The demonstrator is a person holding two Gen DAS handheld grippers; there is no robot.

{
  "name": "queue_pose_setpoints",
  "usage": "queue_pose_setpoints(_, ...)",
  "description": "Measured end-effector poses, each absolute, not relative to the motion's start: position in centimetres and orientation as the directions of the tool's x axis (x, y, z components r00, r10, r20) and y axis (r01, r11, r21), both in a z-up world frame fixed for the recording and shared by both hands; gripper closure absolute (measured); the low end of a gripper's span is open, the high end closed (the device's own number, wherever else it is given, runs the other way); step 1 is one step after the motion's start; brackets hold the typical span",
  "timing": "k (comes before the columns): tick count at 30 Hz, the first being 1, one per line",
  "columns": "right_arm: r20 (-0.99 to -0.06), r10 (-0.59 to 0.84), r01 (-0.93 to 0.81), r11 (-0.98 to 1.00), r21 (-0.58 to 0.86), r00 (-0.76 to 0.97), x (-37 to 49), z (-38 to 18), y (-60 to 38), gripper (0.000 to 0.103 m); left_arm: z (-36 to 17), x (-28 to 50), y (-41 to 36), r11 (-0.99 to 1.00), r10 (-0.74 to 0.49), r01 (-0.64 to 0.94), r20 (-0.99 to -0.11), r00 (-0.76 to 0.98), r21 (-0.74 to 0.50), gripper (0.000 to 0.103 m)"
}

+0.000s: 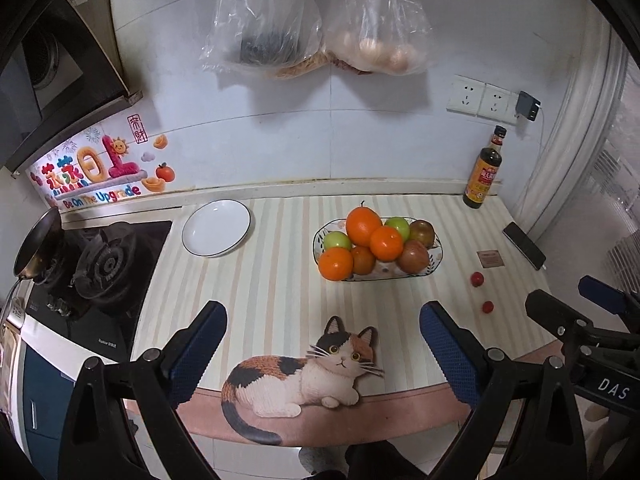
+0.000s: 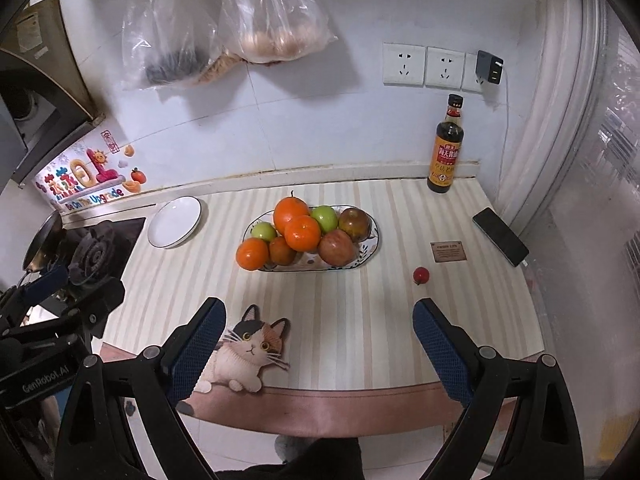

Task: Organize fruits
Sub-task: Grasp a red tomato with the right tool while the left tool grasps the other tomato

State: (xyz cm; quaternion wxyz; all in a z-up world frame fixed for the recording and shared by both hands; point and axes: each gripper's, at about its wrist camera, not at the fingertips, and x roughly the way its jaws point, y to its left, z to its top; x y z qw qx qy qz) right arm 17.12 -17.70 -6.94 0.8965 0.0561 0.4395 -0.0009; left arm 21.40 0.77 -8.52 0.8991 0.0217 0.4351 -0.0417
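While both tongs hang back over the near edge of the counter (image 1: 280,280), nothing is in either grip: the left tongs (image 1: 322,344) gape wide with their blue pads far apart, and the right tongs (image 2: 320,340) stand just as wide and just as empty. Nearly all the fruit sits heaped in the patterned oval bowl (image 2: 370,250) at mid-counter: oranges (image 2: 303,233), two green apples (image 2: 325,218) and darker reddish apples (image 2: 337,247), piled so that the upper ones lean on those beneath. Two small red fruits (image 1: 477,279) lie loose on the striped mat to the right of the bowl, well apart from it; the right wrist view shows only one of them (image 2: 421,275). An empty white plate (image 1: 216,228) waits to the left, beside the stove (image 1: 104,268). My guess is the oranges and apples will handle as firm, round, fairly weighty pieces with smooth skin that may roll or slip, so each is best pinched across its widest part, taking the topmost orange first so the pile does not shift. The little red ones look light and probably soft-skinned, and they would likely roll off at a nudge; a gentle squeeze straight across the middle seems the safer hold.
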Motion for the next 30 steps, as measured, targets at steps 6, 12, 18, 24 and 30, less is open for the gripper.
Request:
queue_pose_setpoints(6,-0.779,0.093,0.051,0.986,0.158,0.62,17.3,-7.0,-19.0,0.005,-8.3,21.8,-0.4,0.996,-0.049,0.09,-0.78,0.624,0.01,0.004)
queue_pose_setpoints(12,-0.803,0.16,0.085,0.964,0.252,0.574,21.6,-10.4,-25.0,0.004,-10.2,25.1,-3.9,0.997,-0.025,0.072,-0.816,0.577,0.02,0.001)
queue_pose_setpoints(18,-0.879,0.124,0.188,0.954,0.233,0.461,26.9,-18.8,-33.7,0.016,-15.0,30.3,-10.4,0.995,0.014,0.078,-0.873,0.487,0.06,0.001)
queue_pose_setpoints(24,-0.94,0.202,0.206,0.943,0.263,0.275,30.9,-29.4,-38.4,0.044,-21.4,35.5,-17.1,0.985,0.076,0.118,-0.925,0.371,0.128,0.001)
queue_pose_setpoints(30,-0.954,0.236,0.167,0.949,0.267,0.183,32.8,-35.5,-38.7,0.059,-26.5,38.8,-20.7,0.985,0.089,0.123,-0.964,0.249,0.123,0.001)
